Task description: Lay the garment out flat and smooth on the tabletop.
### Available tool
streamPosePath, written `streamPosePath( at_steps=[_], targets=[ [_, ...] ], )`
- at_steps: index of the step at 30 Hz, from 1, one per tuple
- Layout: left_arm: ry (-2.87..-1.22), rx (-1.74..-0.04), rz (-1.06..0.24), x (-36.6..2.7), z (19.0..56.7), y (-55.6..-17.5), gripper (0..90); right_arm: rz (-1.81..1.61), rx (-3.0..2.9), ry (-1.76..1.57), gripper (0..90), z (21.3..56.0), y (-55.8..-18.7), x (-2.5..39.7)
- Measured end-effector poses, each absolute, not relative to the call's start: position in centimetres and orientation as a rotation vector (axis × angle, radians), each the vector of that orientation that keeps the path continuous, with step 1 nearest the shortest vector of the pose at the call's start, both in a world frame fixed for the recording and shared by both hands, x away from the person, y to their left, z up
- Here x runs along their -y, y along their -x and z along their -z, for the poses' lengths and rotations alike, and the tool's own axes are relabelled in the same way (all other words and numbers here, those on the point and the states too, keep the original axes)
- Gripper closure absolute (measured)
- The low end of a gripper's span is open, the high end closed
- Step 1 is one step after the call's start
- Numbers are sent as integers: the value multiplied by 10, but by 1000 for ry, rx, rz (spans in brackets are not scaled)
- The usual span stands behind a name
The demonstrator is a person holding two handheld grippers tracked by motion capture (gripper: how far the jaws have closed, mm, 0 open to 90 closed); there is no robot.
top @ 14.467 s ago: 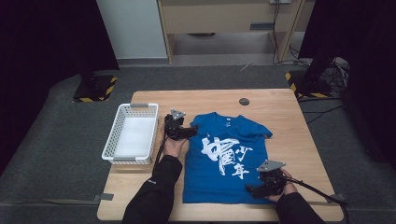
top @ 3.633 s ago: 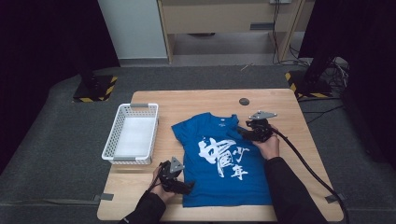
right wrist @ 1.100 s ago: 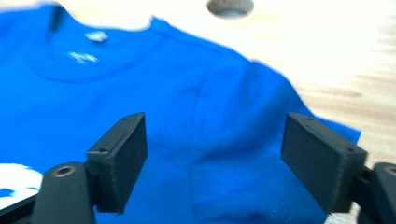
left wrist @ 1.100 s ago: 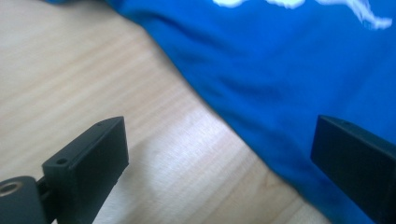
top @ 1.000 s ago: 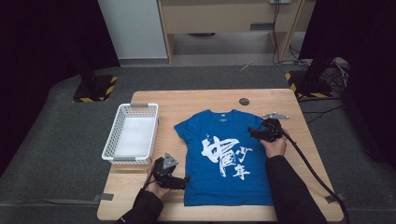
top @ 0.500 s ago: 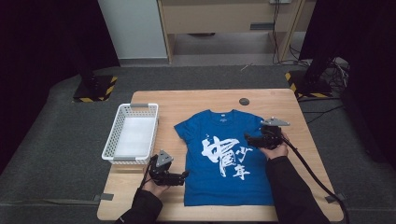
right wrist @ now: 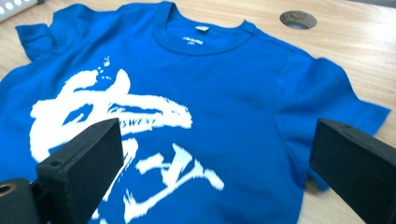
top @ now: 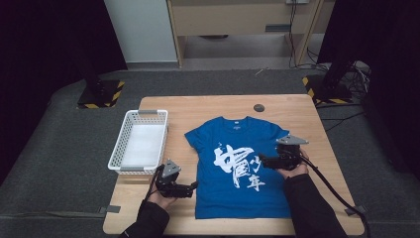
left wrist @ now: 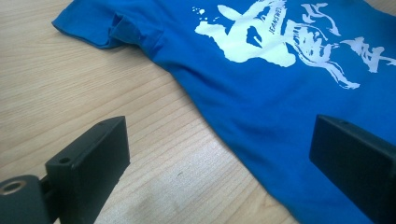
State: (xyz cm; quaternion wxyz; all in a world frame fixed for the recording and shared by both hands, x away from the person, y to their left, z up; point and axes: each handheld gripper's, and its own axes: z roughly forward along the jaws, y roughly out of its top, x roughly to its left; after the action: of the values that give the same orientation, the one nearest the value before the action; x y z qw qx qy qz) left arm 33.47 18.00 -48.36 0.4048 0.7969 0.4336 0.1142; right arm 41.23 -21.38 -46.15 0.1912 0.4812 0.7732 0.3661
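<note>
— While the blue cotton T-shirt with white brush print (top: 238, 166) lies flat mid-table, what's its texture?
— Soft, lightly wrinkled on pale wood-grain table (top: 208, 106). Left gripper (top: 194, 185) and right gripper (top: 261, 159) both gape wide, holding nothing.

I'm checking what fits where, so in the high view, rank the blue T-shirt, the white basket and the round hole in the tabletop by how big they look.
1. Blue T-shirt, clearly the largest.
2. White basket, noticeably smaller than the shirt.
3. Round hole, by far the smallest.
The hole lies farther from the camera, but the gap is too wide to change the order.
</note>
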Motion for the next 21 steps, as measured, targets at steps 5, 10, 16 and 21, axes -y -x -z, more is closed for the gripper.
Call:
streamPosePath(
  at_steps=[5, 10, 16, 21],
  targets=[
    [-2026, -1087, -289, -179, 483, -333, 47, -1024, -2194, -1343, 32, 462, -401, 219],
    [-2065, -1080, -278, -179, 486, -332, 43, -1036, -2186, -1327, 20, 461, -388, 224],
    [-2098, -1108, -287, -185, 488, -330, 42, -1051, -2178, -1338, 13, 460, -378, 235],
    [-2114, -1132, -278, -196, 490, -327, 41, -1035, -2184, -1354, 18, 461, -368, 248]
  ],
)
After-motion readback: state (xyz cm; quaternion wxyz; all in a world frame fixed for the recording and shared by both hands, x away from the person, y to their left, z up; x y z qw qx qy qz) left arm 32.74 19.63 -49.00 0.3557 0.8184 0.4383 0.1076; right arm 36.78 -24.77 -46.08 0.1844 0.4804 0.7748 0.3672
